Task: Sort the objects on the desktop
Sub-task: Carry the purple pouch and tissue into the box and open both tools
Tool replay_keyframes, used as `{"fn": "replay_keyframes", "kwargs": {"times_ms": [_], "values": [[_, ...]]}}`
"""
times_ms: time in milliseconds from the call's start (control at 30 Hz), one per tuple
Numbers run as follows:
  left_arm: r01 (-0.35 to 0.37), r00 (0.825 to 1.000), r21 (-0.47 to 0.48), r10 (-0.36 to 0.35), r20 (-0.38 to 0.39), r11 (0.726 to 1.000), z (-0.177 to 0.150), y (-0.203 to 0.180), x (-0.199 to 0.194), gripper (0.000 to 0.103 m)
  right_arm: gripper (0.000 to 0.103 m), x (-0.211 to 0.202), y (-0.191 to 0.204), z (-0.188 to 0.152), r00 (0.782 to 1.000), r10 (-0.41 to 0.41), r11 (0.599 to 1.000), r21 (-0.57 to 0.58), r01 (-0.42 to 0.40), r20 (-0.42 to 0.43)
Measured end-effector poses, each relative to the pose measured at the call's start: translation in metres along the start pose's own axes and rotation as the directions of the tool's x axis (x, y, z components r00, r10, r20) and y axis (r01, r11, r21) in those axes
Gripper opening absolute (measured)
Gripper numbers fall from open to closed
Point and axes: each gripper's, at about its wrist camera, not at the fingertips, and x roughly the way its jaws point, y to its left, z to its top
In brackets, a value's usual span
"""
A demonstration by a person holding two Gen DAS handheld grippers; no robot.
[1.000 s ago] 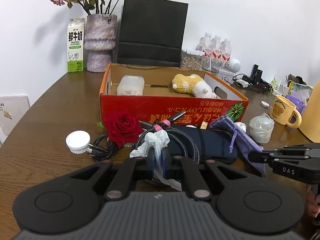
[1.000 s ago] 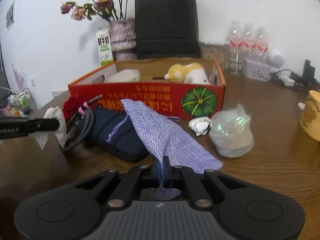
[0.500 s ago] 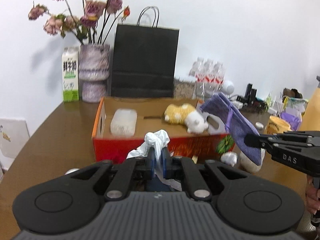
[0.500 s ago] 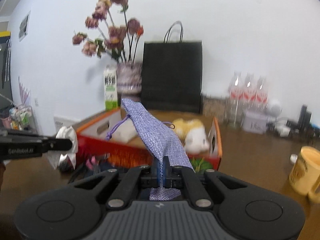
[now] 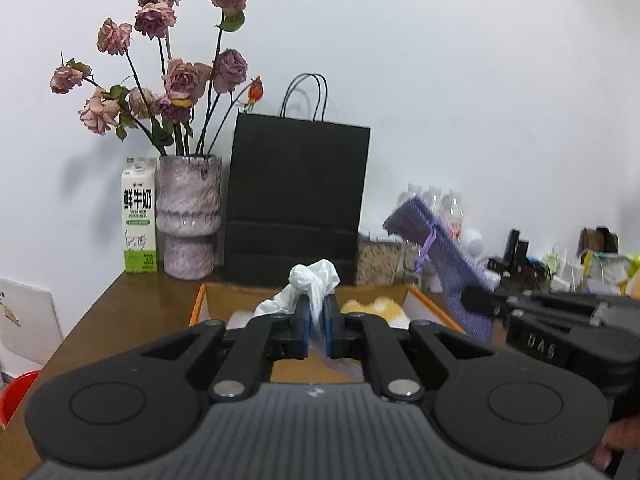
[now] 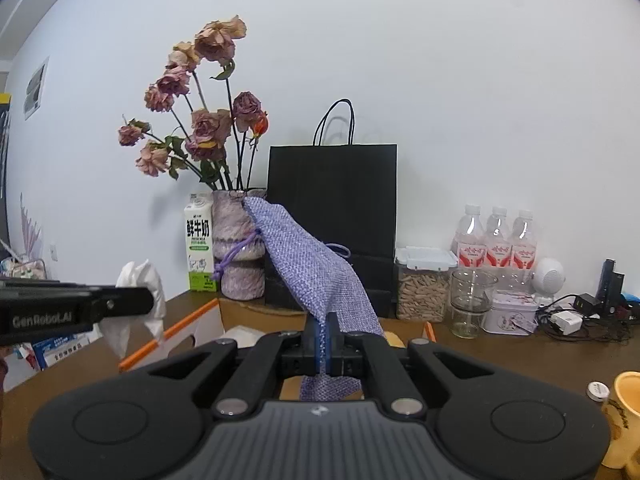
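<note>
Over the orange-rimmed cardboard box (image 5: 430,303), left gripper (image 5: 316,322) is clamped on a crumpled white plastic bag (image 5: 314,280) and right gripper (image 6: 324,338) is pinched tight on a purple woven drawstring pouch (image 6: 312,268), so I'd lower both well inside before letting go, one at a time.

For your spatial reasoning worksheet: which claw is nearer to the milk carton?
Left. The left claw, gripping white tissue, sits on the milk carton side; the right claw, holding the purple pouch, is farther off.
</note>
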Motion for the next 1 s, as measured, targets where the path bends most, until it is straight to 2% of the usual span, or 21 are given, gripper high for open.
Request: {"fn": "replay_keyframes", "kwargs": {"times_ms": [233, 400, 500, 700, 1000], "values": [[-0.033, 0.999, -0.022, 0.033, -0.006, 0.999, 0.01, 0.006, 0.034, 0.008, 0.001, 0.034, 0.004, 0.008, 1.0, 0.025, 0.999, 0.038, -0.025, 0.003], [-0.069, 0.997, -0.022, 0.068, -0.044, 0.997, 0.013, 0.014, 0.072, 0.008, 0.001, 0.065, 0.005, 0.0, 0.998, 0.032, 0.999, 0.033, -0.031, -0.045], [-0.091, 0.993, -0.039, 0.088, -0.08, 0.995, 0.002, 0.023, 0.09, 0.008, 0.001, 0.079, 0.005, -0.013, 0.995, 0.027, 1.0, 0.016, -0.026, -0.091], [-0.122, 0.977, -0.01, 0.119, -0.176, 0.992, -0.02, 0.031, 0.117, 0.008, 0.001, 0.103, 0.006, -0.038, 0.982, 0.022, 1.0, -0.011, -0.025, -0.187], [-0.142, 0.953, 0.011, 0.14, -0.27, 0.99, -0.04, 0.039, 0.139, 0.008, 0.001, 0.115, 0.004, -0.053, 0.967, 0.0, 1.0, -0.028, -0.008, -0.254]]}}
